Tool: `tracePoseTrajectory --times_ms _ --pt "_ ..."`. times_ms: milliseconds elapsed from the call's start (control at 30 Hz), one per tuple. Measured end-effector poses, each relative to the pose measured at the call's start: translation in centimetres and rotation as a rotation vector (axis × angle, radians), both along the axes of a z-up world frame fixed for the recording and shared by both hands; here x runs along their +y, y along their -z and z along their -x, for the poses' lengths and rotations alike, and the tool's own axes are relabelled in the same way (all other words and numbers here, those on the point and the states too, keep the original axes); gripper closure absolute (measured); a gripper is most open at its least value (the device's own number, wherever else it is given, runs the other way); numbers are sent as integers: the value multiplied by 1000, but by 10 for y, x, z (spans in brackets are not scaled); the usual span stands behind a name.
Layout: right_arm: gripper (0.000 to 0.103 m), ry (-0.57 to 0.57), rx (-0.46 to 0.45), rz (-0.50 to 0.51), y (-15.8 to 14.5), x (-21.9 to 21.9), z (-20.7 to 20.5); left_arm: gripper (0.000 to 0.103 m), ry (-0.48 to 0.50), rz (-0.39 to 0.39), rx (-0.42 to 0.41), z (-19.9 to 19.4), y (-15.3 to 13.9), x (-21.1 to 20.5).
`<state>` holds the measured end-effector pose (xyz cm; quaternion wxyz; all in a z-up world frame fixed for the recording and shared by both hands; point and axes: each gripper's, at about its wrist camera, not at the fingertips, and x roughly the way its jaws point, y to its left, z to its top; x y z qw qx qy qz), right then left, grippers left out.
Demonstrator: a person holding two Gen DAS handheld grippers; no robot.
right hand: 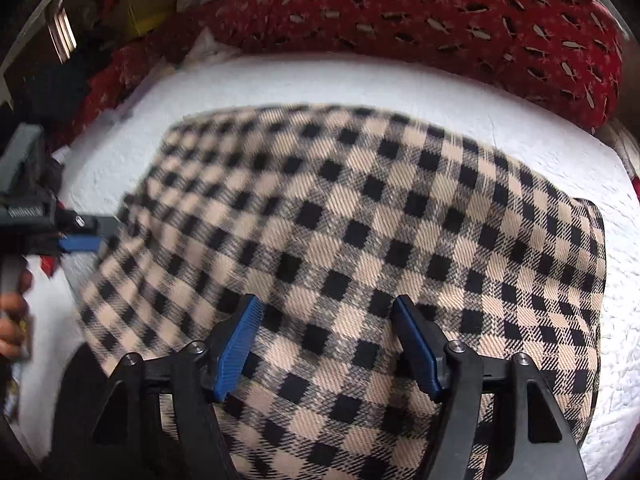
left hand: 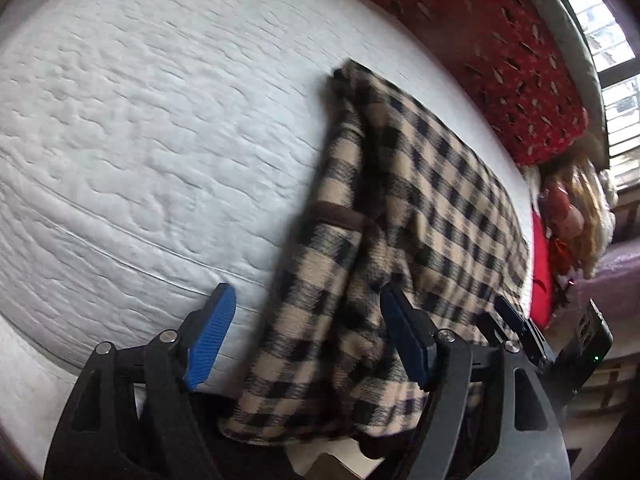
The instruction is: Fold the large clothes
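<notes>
- Checked garment (right hand: 360,248), tan and black, lies folded on the white quilted mattress (left hand: 140,140); fills the centre of the right wrist view, runs down the centre-right of the left wrist view.
- Left gripper (left hand: 308,340): blue pads apart, nothing clamped. Garment's near edge shows between the jaws in the lower centre; contact cannot be told.
- Right gripper (right hand: 324,344): pads apart, poised over the checked cloth in the lower centre, not pinching it.
- Red patterned blanket (right hand: 460,20) bunched along the top of frame, beyond the mattress.
- Hand (right hand: 14,320) at the left edge of the right wrist view grips the other tool's handle.
</notes>
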<state>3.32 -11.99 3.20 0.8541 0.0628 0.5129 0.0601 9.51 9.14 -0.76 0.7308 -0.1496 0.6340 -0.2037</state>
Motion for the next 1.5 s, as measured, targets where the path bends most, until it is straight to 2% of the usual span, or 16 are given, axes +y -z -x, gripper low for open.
tracePoseTrajectory --times_ms 67,133,167,233,267,300,400,500,633,833,1000,1133,1267,1400,1500 --pt "32 -10 -13 28 -1 4 1 21 12 14 24 4 3 -12" --pt "30 -33 57 68 14 9 -7 20 18 17 40 4 1 -18" --pt "27 -33 35 56 16 10 -6 21 23 21 44 5 -2 -15" --pt "25 -25 23 25 14 10 -5 49 39 77 83 9 -4 -23" --pt "25 -28 23 20 14 10 -6 75 59 65 93 12 -6 -30" --pt "25 -35 24 19 12 11 -7 82 78 34 80 13 -9 -35" --pt "26 -36 26 -1 9 2 -6 89 114 0 30 20 -24 -47" --pt "26 -20 14 -12 8 -14 -6 91 135 67 8 29 -52 -63" --pt "27 11 2 -10 -1 -46 1 91 178 102 -36 41 -88 -93" --pt "25 91 71 -88 -7 -100 15 91 202 134 -20 49 -104 -132" --pt "26 120 135 -222 0 -133 33 91 234 114 -29 55 -109 -173" --pt "26 119 154 -278 3 -148 46 91 258 81 -34 63 -111 -209" --pt "26 132 152 -319 6 -165 65 91 297 49 -24 73 -104 -242" --pt "26 177 148 -413 14 -195 96 91 343 7 -10 79 -92 -275" --pt "26 221 165 -437 24 -216 113 91 383 -37 -3 86 -78 -304"
